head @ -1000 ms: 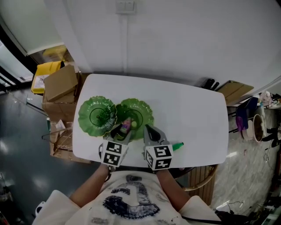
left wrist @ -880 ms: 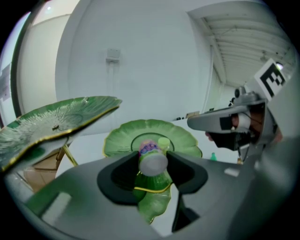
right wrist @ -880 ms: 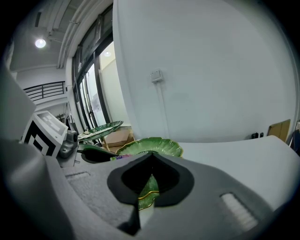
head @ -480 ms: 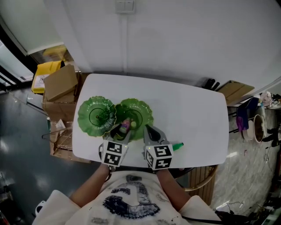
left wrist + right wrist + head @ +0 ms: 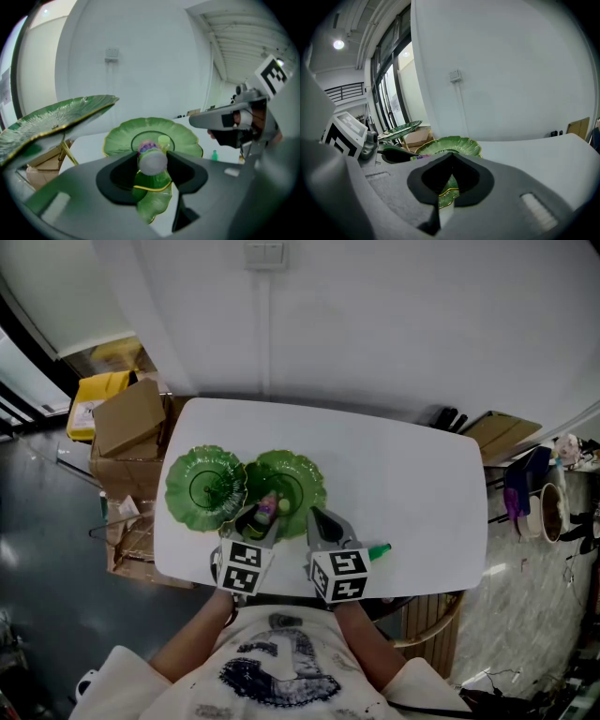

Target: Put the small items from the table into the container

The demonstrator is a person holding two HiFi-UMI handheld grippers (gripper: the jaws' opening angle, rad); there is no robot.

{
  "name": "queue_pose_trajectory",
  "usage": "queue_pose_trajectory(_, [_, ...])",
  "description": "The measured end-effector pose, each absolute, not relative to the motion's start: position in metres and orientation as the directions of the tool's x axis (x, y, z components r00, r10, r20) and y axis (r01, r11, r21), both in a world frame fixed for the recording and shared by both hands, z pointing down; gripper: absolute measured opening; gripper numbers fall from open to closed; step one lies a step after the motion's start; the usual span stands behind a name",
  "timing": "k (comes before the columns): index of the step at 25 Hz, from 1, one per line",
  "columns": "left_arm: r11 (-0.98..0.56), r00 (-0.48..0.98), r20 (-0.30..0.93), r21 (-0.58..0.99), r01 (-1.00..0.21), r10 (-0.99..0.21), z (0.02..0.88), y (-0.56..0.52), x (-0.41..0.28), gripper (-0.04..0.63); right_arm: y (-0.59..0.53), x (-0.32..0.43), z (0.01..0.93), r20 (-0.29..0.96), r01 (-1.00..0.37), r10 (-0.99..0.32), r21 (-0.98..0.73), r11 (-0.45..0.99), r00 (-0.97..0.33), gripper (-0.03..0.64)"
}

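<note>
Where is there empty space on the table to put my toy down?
The right half of the white table is bare, from the right green dish out to the right edge. The strip by the wall is bare too. The near left is crowded: left green dish, left gripper holding a small bottle, right gripper, green bottle.

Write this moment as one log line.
left gripper: shut on small bottle, over green dish | right gripper: shut, empty | green bottle: on table

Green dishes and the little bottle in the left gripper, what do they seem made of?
The green dishes look like glazed ceramic or glass: glossy, ribbed like leaves, gold rim. The bottle is probably plastic: dull pale cap, printed colourful label.
</note>
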State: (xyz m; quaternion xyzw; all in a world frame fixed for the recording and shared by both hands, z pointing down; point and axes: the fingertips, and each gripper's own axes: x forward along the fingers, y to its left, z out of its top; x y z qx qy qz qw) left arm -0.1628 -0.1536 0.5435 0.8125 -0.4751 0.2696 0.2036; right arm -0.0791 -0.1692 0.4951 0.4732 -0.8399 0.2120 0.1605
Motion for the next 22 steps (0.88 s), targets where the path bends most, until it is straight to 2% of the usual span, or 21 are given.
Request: queue_pose_trajectory(22, [-0.493,0.466,0.554,0.112,-0.863,-0.690,0.522,-0.131,-0.179,0.184,-0.144,-0.102,0.492,0.465,-0.869,-0.737,-0.197,0.454,-0.490,0.000])
